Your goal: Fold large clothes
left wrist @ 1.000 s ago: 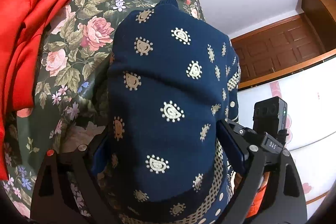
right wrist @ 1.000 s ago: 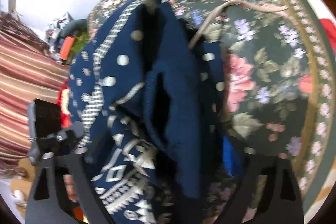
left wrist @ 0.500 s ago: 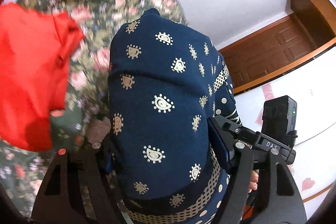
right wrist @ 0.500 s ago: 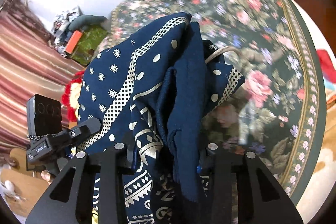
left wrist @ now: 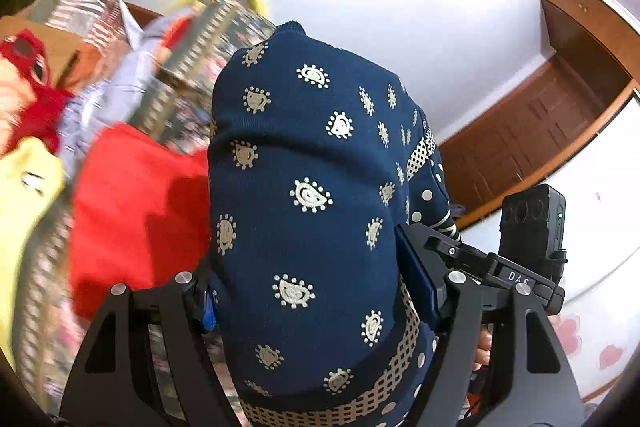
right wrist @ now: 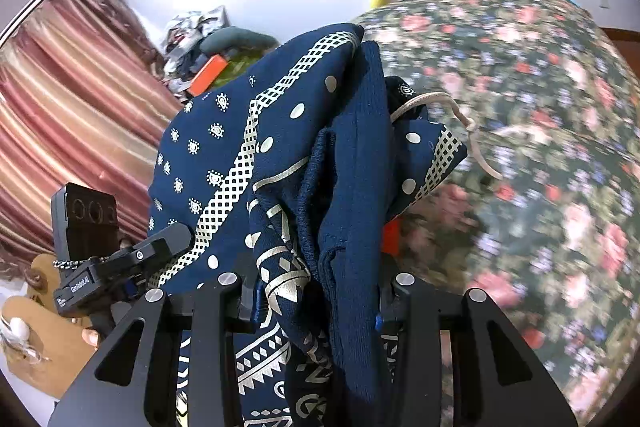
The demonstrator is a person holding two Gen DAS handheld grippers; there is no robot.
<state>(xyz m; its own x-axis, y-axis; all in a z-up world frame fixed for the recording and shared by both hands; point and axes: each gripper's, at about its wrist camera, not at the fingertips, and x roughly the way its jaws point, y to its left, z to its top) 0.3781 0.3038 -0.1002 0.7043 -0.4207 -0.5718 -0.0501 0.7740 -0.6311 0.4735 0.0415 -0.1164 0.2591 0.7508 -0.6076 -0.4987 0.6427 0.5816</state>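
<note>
So the navy patterned garment (left wrist: 304, 211) is bunched up between both tools, lifted clear of the floral bedspread (right wrist: 540, 147) behind it. It's dark blue with little cream paisley motifs, a checkered cream band and some dots, and a pale drawstring (right wrist: 448, 107) loops out of the folds on the right-hand side.

In the left wrist view the left gripper (left wrist: 308, 291) has a fat wad of the fabric stuffed between its fingers, and the pads press into the cloth on both sides, so it's pinching the garment with the fingers held fairly wide by the bulk. The cloth domes up over the fingers and blocks most of what's ahead.

In the right wrist view the right gripper (right wrist: 316, 291) squeezes a narrower bundle, several layered folds plus a ribbed edge, with the fingers much closer together. The fabric rises up in front of it and also hangs down below the fingers.

Each tool shows up in the other's view, beside the cloth, with a bit of the person's hand on the handle.

Further out: a red garment (left wrist: 132, 215) lies on the bedspread left of the navy one, a striped curtain (right wrist: 68, 115) hangs off to the side, and a brown wooden door (left wrist: 532, 143) sits under a white wall.
</note>
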